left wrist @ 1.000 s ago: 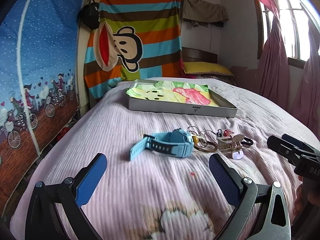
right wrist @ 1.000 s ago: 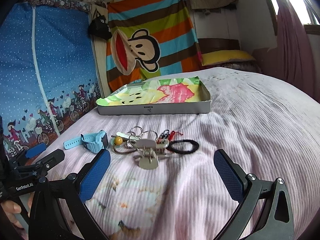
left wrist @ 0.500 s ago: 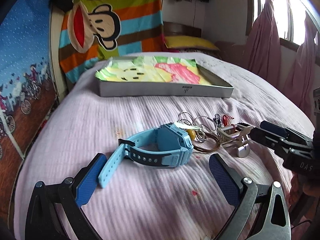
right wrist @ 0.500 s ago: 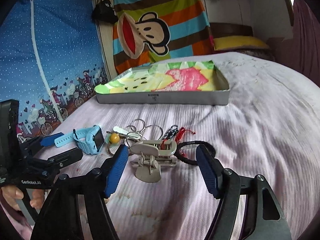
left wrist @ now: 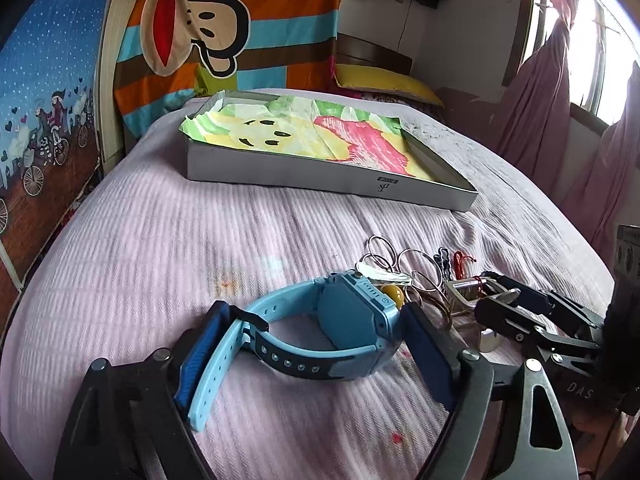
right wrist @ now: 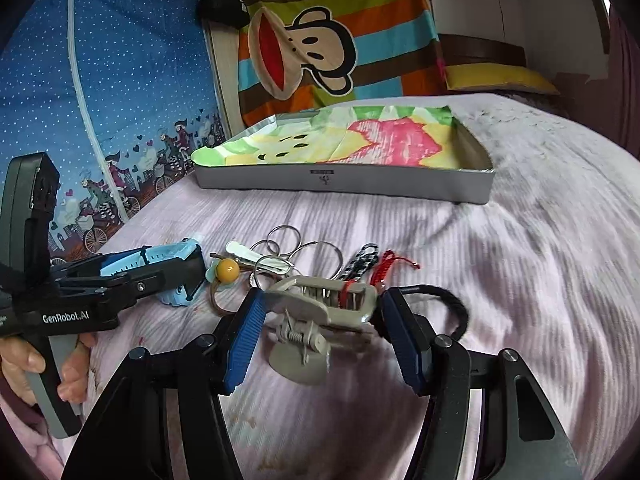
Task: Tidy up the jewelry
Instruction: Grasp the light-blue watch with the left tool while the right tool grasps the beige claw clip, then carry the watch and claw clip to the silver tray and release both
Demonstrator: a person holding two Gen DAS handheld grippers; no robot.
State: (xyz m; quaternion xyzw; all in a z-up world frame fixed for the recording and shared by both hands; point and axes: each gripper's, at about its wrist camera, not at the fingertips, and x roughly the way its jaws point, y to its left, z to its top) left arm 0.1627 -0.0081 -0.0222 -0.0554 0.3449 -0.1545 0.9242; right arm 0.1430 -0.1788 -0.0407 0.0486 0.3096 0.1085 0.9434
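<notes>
Both grippers have dropped to the bedspread (left wrist: 160, 264) and narrowed since a moment ago. The left gripper (left wrist: 310, 344) now brackets the blue watch (left wrist: 340, 320): its left pad touches the strap loop and its right pad the case edge, so it looks pinched, though the grip isn't proven until it lifts. The right gripper (right wrist: 320, 320) straddles the grey hair claw (right wrist: 316, 312), pads touching or just beside its ends; I cannot tell whether it grips yet. Squeeze each squarely across the widest firm part and lift straight up, since the rings (right wrist: 304, 248), red cord (right wrist: 384, 268) and black hair tie (right wrist: 452, 304) lie tangled against the claw. The lined box (right wrist: 344, 182) waits far beyond.
</notes>
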